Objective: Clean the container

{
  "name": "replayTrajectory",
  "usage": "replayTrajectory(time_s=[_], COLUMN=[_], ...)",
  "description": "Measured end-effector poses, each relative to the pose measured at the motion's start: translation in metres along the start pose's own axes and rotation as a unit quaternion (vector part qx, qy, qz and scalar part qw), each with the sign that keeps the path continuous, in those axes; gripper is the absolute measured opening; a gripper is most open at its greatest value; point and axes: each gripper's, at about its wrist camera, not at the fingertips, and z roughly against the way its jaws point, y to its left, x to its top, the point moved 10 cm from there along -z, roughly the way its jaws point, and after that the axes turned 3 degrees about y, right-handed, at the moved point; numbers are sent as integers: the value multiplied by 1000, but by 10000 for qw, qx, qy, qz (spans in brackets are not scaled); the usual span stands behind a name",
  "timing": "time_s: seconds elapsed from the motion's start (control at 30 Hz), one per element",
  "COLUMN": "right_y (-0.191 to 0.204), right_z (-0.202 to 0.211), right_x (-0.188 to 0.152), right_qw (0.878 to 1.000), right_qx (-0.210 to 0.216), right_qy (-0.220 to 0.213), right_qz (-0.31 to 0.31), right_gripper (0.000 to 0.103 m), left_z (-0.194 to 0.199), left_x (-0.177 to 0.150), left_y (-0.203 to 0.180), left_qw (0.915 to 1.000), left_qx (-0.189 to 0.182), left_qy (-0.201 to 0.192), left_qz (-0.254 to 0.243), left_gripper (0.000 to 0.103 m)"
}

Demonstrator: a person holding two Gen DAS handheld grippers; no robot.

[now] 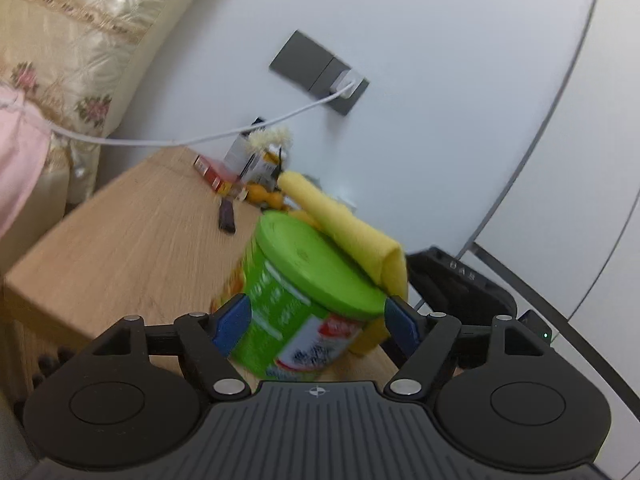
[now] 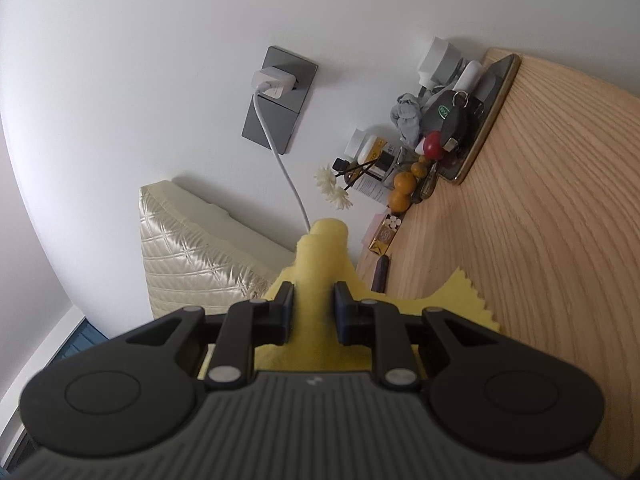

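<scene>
Container between left fingers, cloth across its lid.
Left gripper (image 1: 316, 320) clamps green container (image 1: 296, 304); right gripper (image 2: 314, 312) pinches yellow cloth (image 2: 316, 280).

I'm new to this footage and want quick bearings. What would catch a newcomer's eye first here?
The bright green container, clamped between the left hand-held gripper's blue pads, fills the lower middle of the left wrist view. A yellow cloth rests on its lid; the right hand-held gripper pinches that cloth. Behind, clutter lines the wooden table along the wall.
</scene>
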Motion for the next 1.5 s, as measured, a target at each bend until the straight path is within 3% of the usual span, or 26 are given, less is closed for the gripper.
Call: replayTrajectory(time_s=[0.1,0.6,0.93,1.1,1.5], right_y=[2,9,7,2,9], right_z=[1,41,16,1,36], right_x=[-3,-17,-8,-6,-17], right_qw=[10000,9997,9987,9995,9988], right_qx=[35,103,132,206,185], right_qy=[64,154,132,134,360], right_qz=[19,130,474,193,274], right_gripper=[22,22,22,22,22], left_z=[-2,-8,-12,-11,-10], left_x=[-3,16,24,24,23], left_y=[1,19,23,24,25], left_qw=[9999,9983,9988,9990,9985], left_qx=[147,199,105,73,102], left_qy=[-23,-306,-301,-300,-277], left_qz=[39,447,359,333,469], left_gripper=[77,75,66,66,66])
